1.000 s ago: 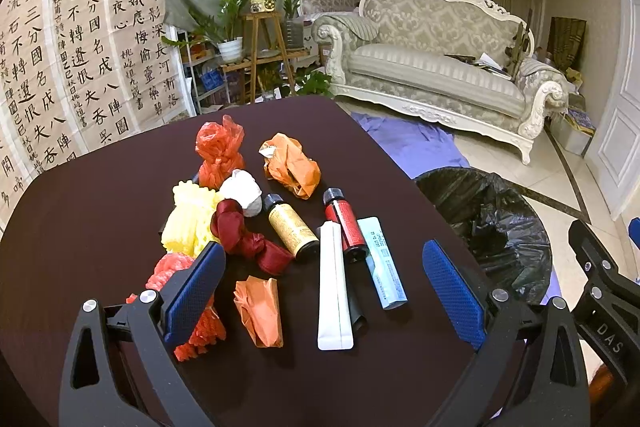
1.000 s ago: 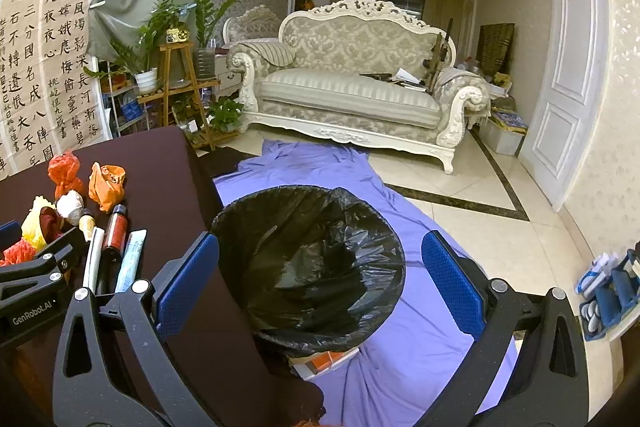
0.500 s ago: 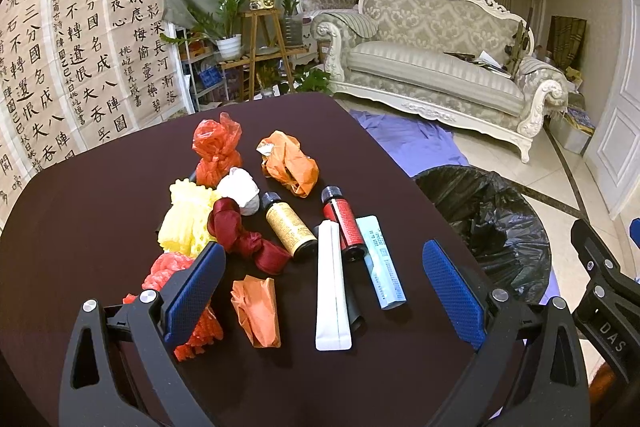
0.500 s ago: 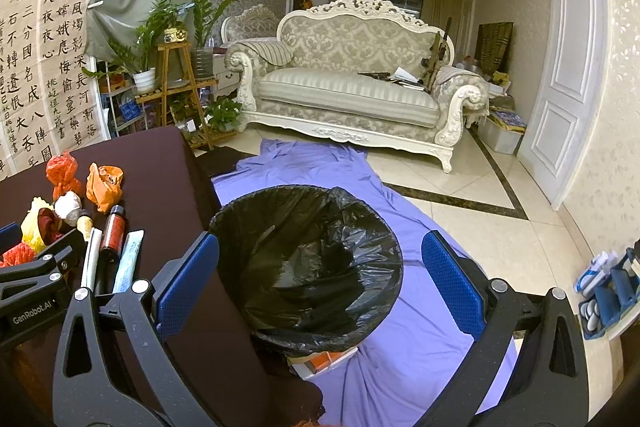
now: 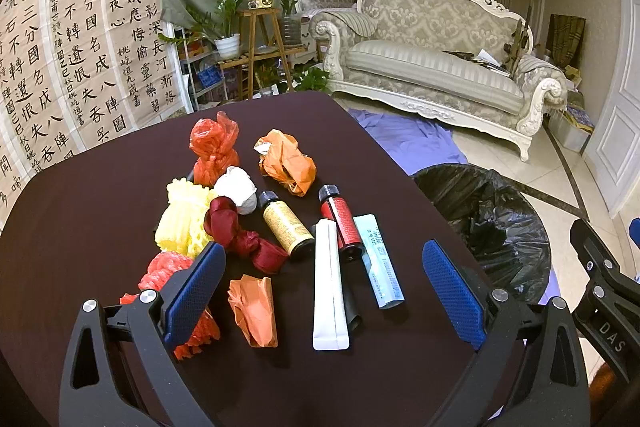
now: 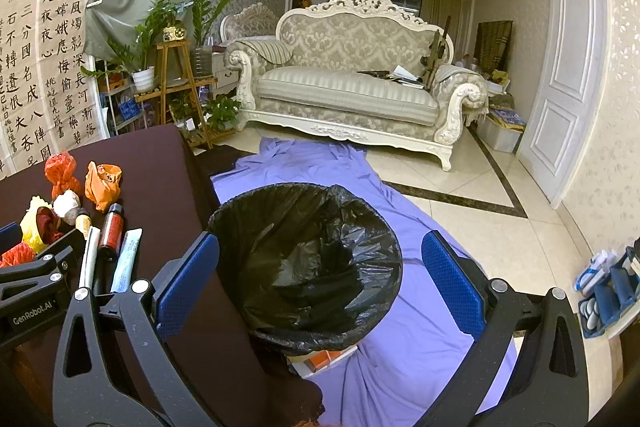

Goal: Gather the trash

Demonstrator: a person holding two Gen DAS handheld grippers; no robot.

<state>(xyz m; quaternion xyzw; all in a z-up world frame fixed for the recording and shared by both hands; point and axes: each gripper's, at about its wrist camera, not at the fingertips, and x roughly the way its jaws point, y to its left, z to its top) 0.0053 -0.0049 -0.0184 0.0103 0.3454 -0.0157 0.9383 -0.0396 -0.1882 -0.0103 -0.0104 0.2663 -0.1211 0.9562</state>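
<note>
Trash lies clustered on a dark round table (image 5: pixel 100 195): crumpled orange bags (image 5: pixel 286 163), a red bag (image 5: pixel 214 147), yellow foam netting (image 5: pixel 182 219), a dark red wad (image 5: pixel 240 239), an orange scrap (image 5: pixel 254 309), two small bottles (image 5: pixel 286 227), a white tube (image 5: pixel 330 287) and a pale blue tube (image 5: pixel 378 261). My left gripper (image 5: pixel 324 283) hovers open just above the tubes and the orange scrap, holding nothing. My right gripper (image 6: pixel 320 279) stands open over a bin lined with a black bag (image 6: pixel 308 259), empty-fingered.
The bin (image 5: pixel 488 223) stands on a purple sheet (image 6: pixel 400 307) just right of the table's edge. A cream sofa (image 6: pixel 348 91), a plant stand (image 6: pixel 176 83) and calligraphy sheets (image 5: pixel 80 59) are further back. A white door (image 6: pixel 568 75) is at right.
The left gripper has drifted slightly, so the trash sits a little higher and further left in its view. The right gripper has barely moved.
</note>
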